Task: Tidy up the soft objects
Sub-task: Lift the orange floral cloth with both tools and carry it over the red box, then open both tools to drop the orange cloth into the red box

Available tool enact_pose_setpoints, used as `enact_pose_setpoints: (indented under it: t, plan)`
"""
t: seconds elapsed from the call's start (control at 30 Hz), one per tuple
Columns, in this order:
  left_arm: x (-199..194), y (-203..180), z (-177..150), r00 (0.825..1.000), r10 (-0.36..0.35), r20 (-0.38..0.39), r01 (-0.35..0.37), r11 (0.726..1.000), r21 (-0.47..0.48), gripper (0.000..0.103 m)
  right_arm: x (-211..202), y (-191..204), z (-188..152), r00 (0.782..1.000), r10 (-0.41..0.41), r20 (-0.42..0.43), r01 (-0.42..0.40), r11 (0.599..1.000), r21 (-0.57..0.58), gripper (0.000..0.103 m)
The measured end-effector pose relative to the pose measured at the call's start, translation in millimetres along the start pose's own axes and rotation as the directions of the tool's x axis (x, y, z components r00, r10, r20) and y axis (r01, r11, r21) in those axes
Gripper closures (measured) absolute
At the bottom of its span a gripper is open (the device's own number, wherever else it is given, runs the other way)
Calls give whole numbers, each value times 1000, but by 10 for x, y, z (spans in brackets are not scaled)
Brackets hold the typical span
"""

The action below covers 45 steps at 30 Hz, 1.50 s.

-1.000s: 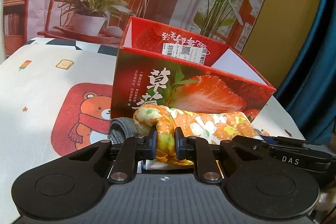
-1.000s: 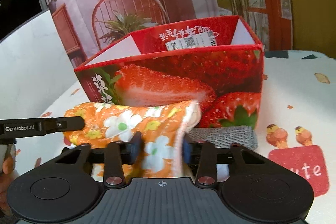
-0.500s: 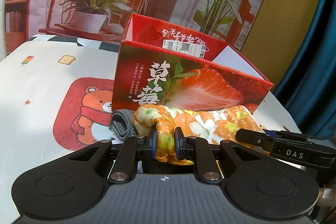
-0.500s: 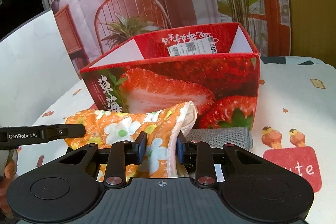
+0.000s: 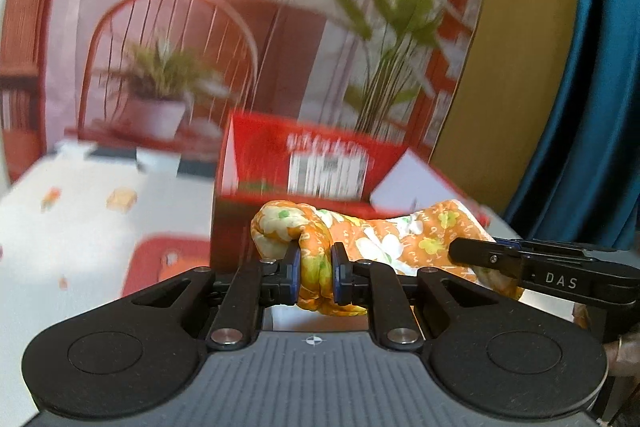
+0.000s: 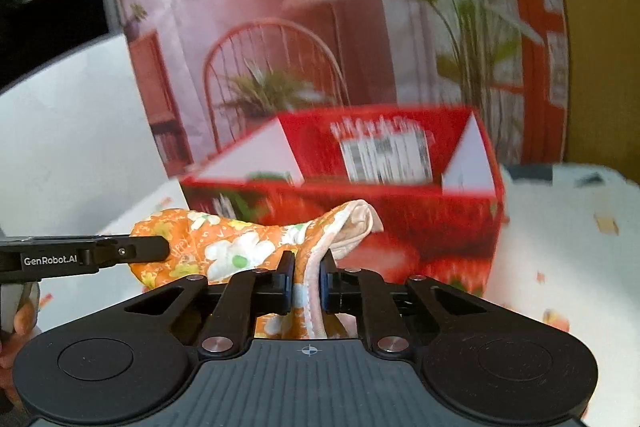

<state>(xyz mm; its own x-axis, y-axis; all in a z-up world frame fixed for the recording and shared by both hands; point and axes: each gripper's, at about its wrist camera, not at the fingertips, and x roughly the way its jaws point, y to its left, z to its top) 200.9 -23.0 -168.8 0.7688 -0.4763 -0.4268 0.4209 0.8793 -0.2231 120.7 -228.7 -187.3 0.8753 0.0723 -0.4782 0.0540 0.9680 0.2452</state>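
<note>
Gripping orange floral cloth at both ends, before red box.

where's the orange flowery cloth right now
The orange floral cloth hangs between both grippers in front of the red strawberry box: the left gripper pinches one end, the right gripper the other, level with the box's front rim.

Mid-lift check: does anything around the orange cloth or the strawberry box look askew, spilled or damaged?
Nothing stands out. The orange floral cloth hangs bunched between the left gripper and the right gripper, each shut on one end. The strawberry box stands upright and open behind it. Motion blur hides fine detail.
</note>
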Motion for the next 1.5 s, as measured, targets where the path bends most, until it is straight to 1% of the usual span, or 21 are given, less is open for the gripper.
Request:
enact_pose_setpoints:
  t: [0.13, 0.27, 0.33, 0.43, 0.5, 0.57, 0.7, 0.83, 0.9, 0.97, 1.1, 1.2, 1.23, 1.3, 1.43, 1.5]
  plan:
    - [-6, -39, 299, 997, 2, 78, -5, 999, 40, 87, -17, 14, 324, 998, 18, 61, -15, 999, -47, 92]
    - [205, -108, 632, 991, 14, 136, -23, 998, 61, 87, 102, 2, 704, 994, 15, 109, -4, 995, -104, 92]
    - [378, -154, 777, 990, 22, 136, -32, 997, 70, 87, 228, -21, 875, 992, -7, 124, 26, 989, -148, 92]
    - [692, -259, 942, 990, 51, 130, -68, 988, 135, 87, 483, -98, 1070, 991, -50, 127, 76, 976, -205, 92]
    - [927, -304, 1012, 991, 83, 104, -100, 980, 170, 87, 672, -180, 1143, 989, -92, 117, 117, 965, -236, 92]
    - [1166, -336, 1055, 994, 96, 58, -107, 972, 209, 87, 862, -267, 1162, 989, -123, 77, 139, 958, -251, 92]
    - [1542, -315, 1040, 995, 91, -51, -77, 971, 227, 87, 1170, -405, 1075, 983, -183, -7, 174, 945, -277, 92]
    - [1797, -294, 960, 985, 87, -149, -45, 963, 264, 87, 1385, -506, 930, 970, -227, -84, 195, 939, -285, 92]
    - [1895, -267, 917, 977, 79, -198, -25, 964, 264, 87, 1450, -556, 869, 966, -229, -118, 190, 942, -276, 92]
    - [1977, -238, 861, 964, 76, -255, -5, 964, 267, 87, 1501, -595, 813, 961, -228, -157, 182, 948, -260, 92]
    - [2048, -202, 765, 944, 68, -324, 26, 961, 276, 87, 1567, -629, 731, 949, -213, -233, 157, 959, -238, 92]
    - [2098, -183, 717, 919, 61, -388, 44, 966, 256, 87, 1594, -631, 711, 939, -202, -278, 144, 966, -213, 92]
    - [2113, -189, 712, 915, 58, -399, 47, 967, 250, 87, 1600, -639, 709, 937, -195, -289, 141, 970, -197, 92]
    - [2115, -202, 701, 912, 63, -406, 46, 967, 252, 87, 1610, -661, 710, 934, -187, -305, 141, 976, -165, 92]
    - [2092, -190, 708, 915, 64, -398, 32, 973, 230, 86, 1613, -677, 696, 928, -198, -316, 155, 976, -155, 92]
    - [2074, -205, 727, 921, 73, -381, 23, 970, 241, 84, 1607, -682, 681, 924, -213, -317, 170, 973, -156, 92]
